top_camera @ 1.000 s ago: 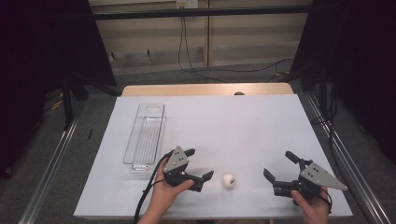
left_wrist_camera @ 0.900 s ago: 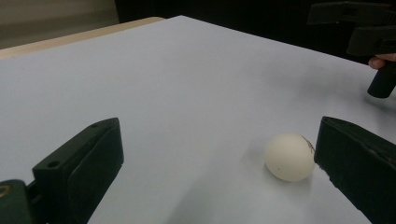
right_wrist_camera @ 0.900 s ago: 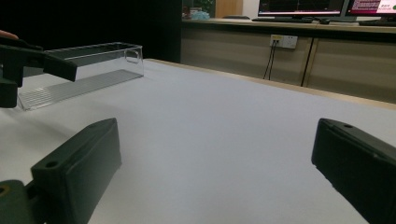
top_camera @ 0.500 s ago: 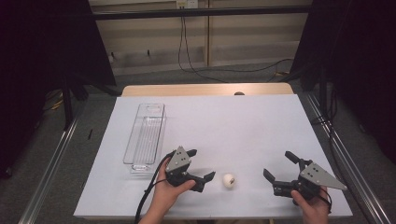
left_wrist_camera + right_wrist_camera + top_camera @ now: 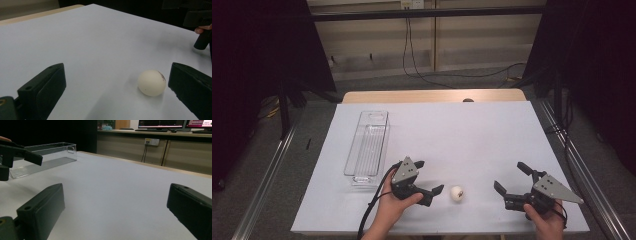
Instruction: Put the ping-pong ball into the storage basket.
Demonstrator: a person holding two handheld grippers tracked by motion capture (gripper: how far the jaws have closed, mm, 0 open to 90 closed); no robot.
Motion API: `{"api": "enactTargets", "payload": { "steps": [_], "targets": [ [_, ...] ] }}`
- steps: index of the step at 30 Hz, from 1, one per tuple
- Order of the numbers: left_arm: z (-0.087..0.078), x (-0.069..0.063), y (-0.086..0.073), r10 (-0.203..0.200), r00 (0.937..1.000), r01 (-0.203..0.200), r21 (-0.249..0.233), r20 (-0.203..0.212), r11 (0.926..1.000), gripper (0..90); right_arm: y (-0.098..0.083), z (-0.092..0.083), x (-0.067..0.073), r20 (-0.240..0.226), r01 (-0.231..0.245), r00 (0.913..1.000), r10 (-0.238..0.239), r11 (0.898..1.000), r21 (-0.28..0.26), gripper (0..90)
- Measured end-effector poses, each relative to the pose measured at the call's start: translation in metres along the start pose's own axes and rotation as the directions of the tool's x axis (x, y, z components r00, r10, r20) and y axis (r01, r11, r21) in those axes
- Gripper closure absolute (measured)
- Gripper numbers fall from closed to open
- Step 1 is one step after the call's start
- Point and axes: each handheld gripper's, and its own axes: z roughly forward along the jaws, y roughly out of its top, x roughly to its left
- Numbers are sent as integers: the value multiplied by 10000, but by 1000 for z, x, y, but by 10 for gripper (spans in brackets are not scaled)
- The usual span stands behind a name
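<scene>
The counter (image 5: 472,130) is carrying a white sheet that is covering nearly all of its top; a strip of bare wood is showing along the far edge.

A clear plastic tray (image 5: 367,146) is lying on the left part of the counter, its long axis running away from the person. It is standing upright on its base, and nothing can be made out inside it. In the right gripper view the tray (image 5: 45,158) is appearing at the far left, beyond the other gripper.

The left hand-held gripper (image 5: 426,178) is resting low over the near edge of the counter, just in front of the tray's near end. Its jaws are standing wide apart and pointing toward the right. The right hand-held gripper (image 5: 512,177) is sitting near the front right of the counter, well apart from the left one. Its jaws are likewise spread wide, with only bare sheet between them.

A small white ball (image 5: 456,193) is lying on the sheet between the two grippers, nearer the left one. In the left gripper view the ball (image 5: 151,82) is sitting between the jaws, close to the right-hand jaw; contact cannot be confirmed. A dark mark is showing on its upper side.
</scene>
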Motion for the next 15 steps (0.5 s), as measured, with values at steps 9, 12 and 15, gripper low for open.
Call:
{"api": "enactTargets", "payload": {
  "steps": [9,12,15],
  "targets": [
    [3,-2,0,-43,9999,43,-14,128,10000,17,0,0,0,-7,-6,10000,6,10000,1,9],
    [3,-1,0,-8,9998,6,95,201,10000,16,0,0,0,-38,-3,10000,3,10000,9,9],
    [5,-2,0,-18,9995,16,53,300,10000,16,0,0,0,-49,25,10000,-25,10000,16,9]
  ]
}}
